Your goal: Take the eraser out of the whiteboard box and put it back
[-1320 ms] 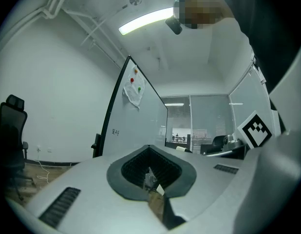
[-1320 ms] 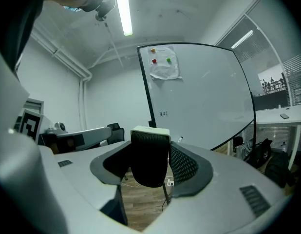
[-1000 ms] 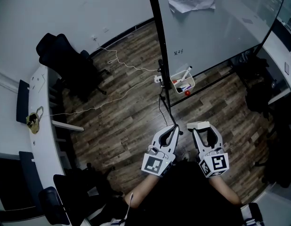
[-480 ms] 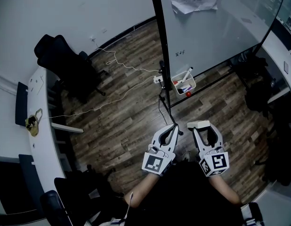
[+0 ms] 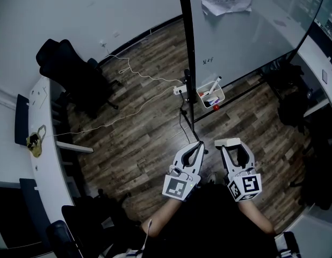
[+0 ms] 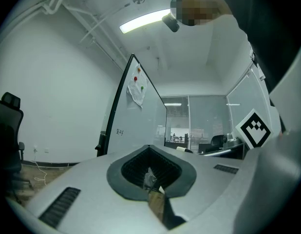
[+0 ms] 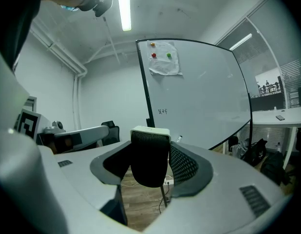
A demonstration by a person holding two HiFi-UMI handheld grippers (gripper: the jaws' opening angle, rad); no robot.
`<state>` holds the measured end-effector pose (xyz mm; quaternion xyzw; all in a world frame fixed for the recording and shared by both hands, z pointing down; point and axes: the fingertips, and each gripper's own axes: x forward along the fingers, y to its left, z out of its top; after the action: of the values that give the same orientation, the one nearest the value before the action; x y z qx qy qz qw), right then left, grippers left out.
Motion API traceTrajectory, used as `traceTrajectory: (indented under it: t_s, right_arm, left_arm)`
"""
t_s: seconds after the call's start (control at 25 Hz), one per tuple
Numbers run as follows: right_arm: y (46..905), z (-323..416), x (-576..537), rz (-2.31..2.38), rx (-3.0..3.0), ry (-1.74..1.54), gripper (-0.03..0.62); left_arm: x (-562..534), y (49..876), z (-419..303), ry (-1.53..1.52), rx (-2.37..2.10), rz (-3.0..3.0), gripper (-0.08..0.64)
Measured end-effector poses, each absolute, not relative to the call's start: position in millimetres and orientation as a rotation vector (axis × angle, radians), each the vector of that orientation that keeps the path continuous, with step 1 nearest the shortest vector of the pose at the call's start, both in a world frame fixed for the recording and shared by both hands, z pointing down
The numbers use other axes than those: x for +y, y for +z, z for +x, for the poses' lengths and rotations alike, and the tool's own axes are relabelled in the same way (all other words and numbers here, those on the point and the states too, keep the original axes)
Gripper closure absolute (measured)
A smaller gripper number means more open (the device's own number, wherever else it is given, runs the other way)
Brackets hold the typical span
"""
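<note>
The eraser, white-backed with black felt, sits between the jaws of my right gripper, which is shut on it close to my body. The right gripper view shows the eraser upright between the pads, in front of the whiteboard. The whiteboard box, a small white basket with markers in it, hangs low on the whiteboard stand, well ahead of both grippers. My left gripper is beside the right one. Its jaws are shut with nothing between them.
A red object lies on the wooden floor below the box. A white cable and a power strip lie left of the stand. A black office chair and a desk are at the left; dark bags are at the right.
The whiteboard and its box have slid slightly down and right in the head view. Both grippers stay where they were, the eraser still in the right one.
</note>
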<state>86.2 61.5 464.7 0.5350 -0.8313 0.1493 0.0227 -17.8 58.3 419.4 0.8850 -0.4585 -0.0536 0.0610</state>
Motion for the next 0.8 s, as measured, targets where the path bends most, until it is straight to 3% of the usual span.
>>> traceTrajectory:
  t_s: [0.8]
  right_arm:
    - [470, 87, 51, 1.849, -2.406, 0.475, 0.345]
  left_arm:
    - [45, 426, -47, -0.23, -1.297, 2.691, 0.554]
